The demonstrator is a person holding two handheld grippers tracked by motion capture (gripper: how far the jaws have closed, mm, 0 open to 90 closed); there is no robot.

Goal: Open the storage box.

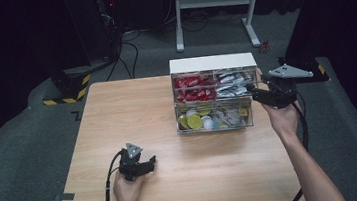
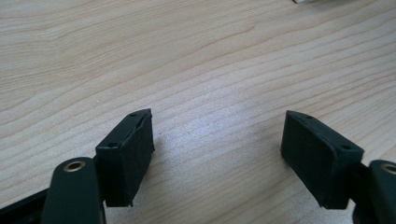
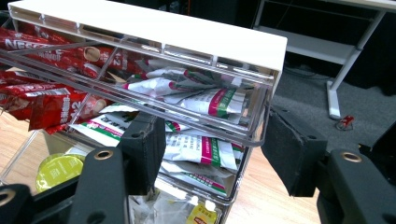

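A clear drawer organiser (image 1: 211, 63) with a white top stands on the far right part of the wooden table (image 1: 133, 115). Its upper drawers hold red sachets (image 1: 193, 89) and white sachets (image 1: 232, 84); the bottom drawer (image 1: 213, 119) holds yellow capsules and tea bags. My right gripper (image 1: 253, 91) is open at the organiser's right front corner, its jaws on either side of the edge of the white-sachet drawers (image 3: 205, 116). My left gripper (image 1: 145, 165) is open low over bare table at the near left, with nothing between its jaws (image 2: 217, 154).
The table's near edge lies just behind the left hand. Dark floor surrounds the table, with a white desk frame (image 1: 214, 1) behind it, cables (image 1: 121, 51) at the far left and a yellow-black striped base (image 1: 67, 87).
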